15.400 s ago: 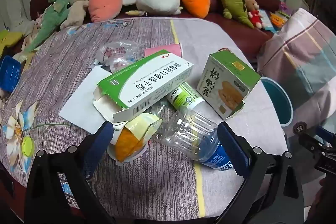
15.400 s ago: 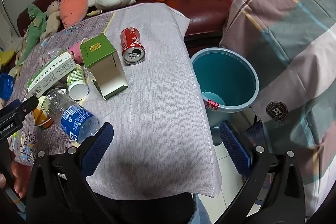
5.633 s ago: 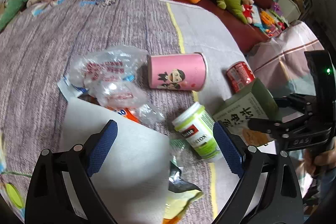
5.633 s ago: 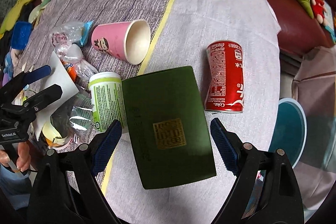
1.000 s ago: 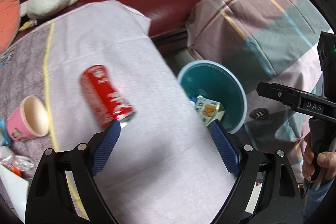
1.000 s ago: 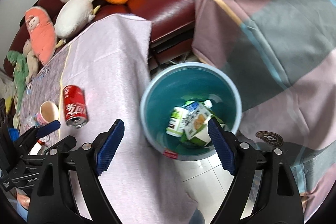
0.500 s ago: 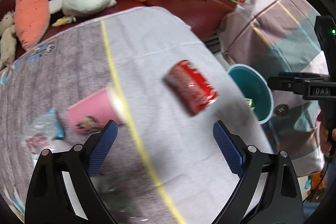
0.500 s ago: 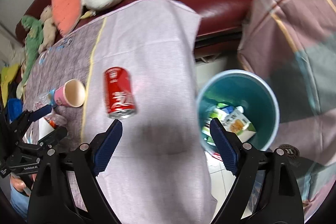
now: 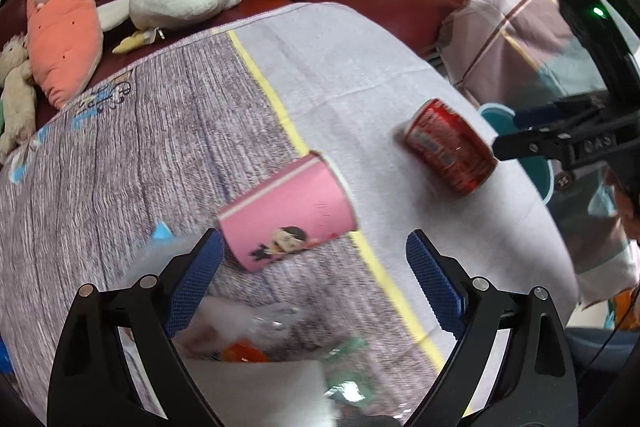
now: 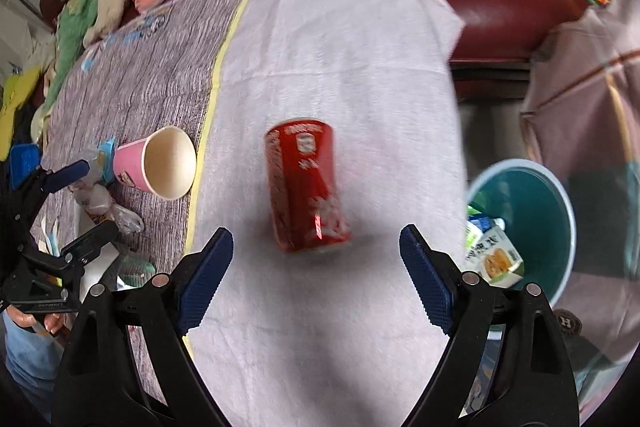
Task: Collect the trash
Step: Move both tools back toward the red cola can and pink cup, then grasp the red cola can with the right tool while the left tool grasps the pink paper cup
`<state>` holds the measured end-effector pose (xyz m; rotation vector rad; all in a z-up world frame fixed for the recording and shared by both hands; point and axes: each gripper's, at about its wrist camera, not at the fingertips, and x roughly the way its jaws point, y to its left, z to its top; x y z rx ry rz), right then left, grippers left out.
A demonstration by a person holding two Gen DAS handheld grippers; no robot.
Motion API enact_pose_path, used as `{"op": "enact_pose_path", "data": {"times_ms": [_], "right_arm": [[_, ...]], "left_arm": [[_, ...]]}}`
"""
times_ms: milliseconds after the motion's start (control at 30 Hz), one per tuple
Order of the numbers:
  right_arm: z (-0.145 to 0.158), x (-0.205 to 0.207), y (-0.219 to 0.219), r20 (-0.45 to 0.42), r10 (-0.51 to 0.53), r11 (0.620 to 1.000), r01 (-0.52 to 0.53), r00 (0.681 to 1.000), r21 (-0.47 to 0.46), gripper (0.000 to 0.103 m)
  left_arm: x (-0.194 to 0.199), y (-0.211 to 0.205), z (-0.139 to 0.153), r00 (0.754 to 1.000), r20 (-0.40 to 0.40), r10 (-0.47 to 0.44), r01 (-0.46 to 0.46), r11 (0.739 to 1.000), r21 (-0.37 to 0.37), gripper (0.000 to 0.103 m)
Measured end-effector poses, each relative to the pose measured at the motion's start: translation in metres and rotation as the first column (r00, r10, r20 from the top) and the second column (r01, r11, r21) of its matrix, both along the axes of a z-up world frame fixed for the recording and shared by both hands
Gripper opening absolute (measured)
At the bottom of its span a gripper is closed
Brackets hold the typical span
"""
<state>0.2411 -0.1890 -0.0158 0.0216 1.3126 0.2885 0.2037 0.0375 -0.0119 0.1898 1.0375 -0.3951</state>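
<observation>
— Left to right: left gripper (image 9: pixel 312 279) spread wide, empty, over pink cup (image 9: pixel 290 213) lying on its side. Right gripper (image 10: pixel 312 265) likewise spread, nothing pinched, above red can (image 10: pixel 306 185) lying flat.

— Risks?

— Round can, likely to roll if nudged off-centre, maybe past table edge (image 10: pixel 456 131). Cup light, easily crushed.

— Room?

— Bare cloth around can; bin (image 10: pixel 560 223) just beyond edge, below, part-filled.

The black body of the right gripper (image 9: pixel 592 143) bore the raised letters "DAS". A dark round badge (image 10: pixel 566 323) on the plaid fabric showed a single "H". Other print was too blurred.
</observation>
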Motion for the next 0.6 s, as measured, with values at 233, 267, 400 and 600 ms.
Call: {"op": "enact_pose_path", "data": {"times_ms": [233,267,400,600], "right_arm": [[-0.030,0.031,0.024,-0.055,0.030,0.999,-0.032,0.998,-0.028,0.081],[-0.035,0.034,0.027,-0.063,0.033,0.999,-0.035,0.997,-0.031,0.081],[-0.048,0.041,0.031,-0.074,0.046,0.998,-0.049,0.996,-0.043,0.065],[-0.050,0.037,0.028,-0.075,0.064,0.998,-0.065,0.995,-0.011,0.045]], "left_arm": [[0.021,0.014,-0.014,0.999,-0.032,-0.043,0.043,0.999,0.003,0.093],[0.023,0.015,-0.016,0.998,-0.036,-0.048,0.048,0.999,0.007,0.093],[0.033,0.011,-0.025,0.995,-0.049,-0.091,0.093,0.995,0.039,0.093],[0.039,-0.005,-0.033,0.971,-0.065,-0.229,0.236,0.964,0.123,0.093]]}}
